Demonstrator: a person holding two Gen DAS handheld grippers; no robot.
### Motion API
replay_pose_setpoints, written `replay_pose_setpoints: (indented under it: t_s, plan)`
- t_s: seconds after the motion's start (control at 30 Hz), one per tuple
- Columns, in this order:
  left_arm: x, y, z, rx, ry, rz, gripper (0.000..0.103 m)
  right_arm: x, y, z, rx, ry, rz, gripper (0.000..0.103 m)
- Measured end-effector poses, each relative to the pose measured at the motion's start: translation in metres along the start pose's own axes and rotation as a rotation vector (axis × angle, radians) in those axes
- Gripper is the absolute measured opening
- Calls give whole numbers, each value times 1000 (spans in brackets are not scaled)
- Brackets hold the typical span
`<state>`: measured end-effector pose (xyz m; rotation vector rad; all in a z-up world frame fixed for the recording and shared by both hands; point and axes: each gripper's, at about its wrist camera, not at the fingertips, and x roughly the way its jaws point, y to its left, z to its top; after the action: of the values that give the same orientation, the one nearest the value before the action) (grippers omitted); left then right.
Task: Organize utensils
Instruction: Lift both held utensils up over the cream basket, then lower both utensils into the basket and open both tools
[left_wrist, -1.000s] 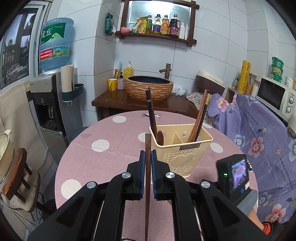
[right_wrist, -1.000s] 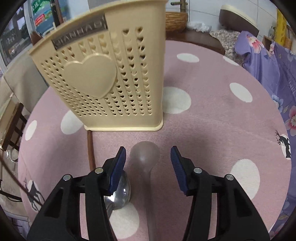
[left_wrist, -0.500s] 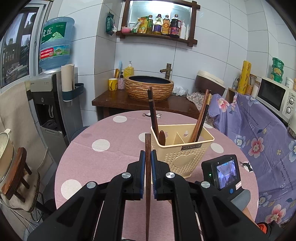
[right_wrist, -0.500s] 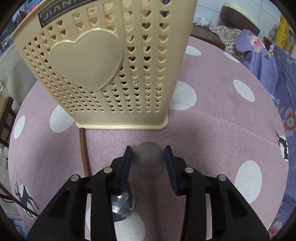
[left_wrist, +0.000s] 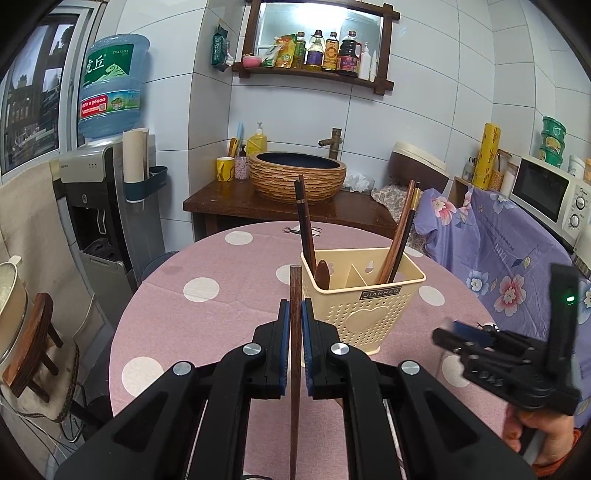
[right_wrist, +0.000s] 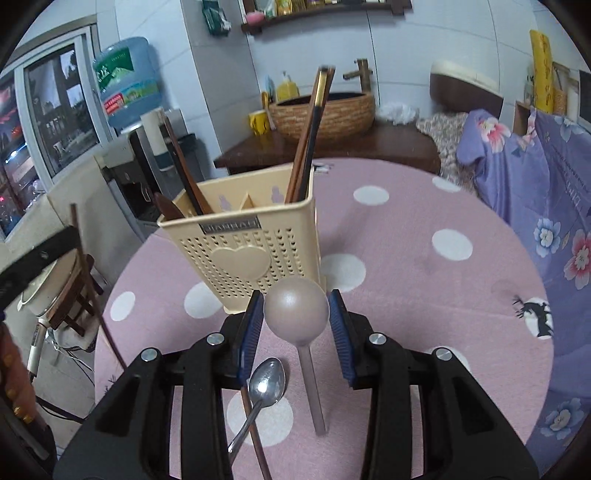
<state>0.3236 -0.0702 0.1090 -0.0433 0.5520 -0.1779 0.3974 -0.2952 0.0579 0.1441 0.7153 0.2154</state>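
Round table (left_wrist: 221, 306) under pink cloth with white dots, tiled kitchen behind. Near its far edge, a cream perforated plastic caddy (left_wrist: 364, 314) with a raised heart, holding dark wooden chopsticks (left_wrist: 400, 236) and a wooden spoon (left_wrist: 322, 275). Left gripper (left_wrist: 295, 332), jaws pinching one wooden chopstick (left_wrist: 294, 295) upright. Right gripper (right_wrist: 296, 321), jaws clasping a round-headed matte grey spoon (right_wrist: 297, 310); steel spoon (right_wrist: 266, 382) lying on the cloth below.

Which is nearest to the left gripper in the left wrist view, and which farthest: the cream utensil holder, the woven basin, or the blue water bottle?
From the left gripper:
1. Cream utensil holder, just ahead and to the right, on the table.
2. Woven basin, straight ahead on the wooden counter past the table.

Blue water bottle, high on the left on the dispenser, can't be ranked against the basin.
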Motion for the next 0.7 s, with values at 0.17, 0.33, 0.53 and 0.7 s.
replay_pose_setpoints:
  t_s: [0.17,0.33,0.53,0.7]
  plan:
    - [-1,1,1,-2,-2,4,8,-15,-2,-1,15,-18,12,37]
    - [-2,1,2,-3,-2,3,8,-13,-7,-1,43,-16,27,37]
    - [-10,0,8,-3,-16,-20,7,-23,-7,6,56,-30,56,37]
    - [-22,1,23,-18,-25,-62,7,-40,-2,22,60,-47,101,37]
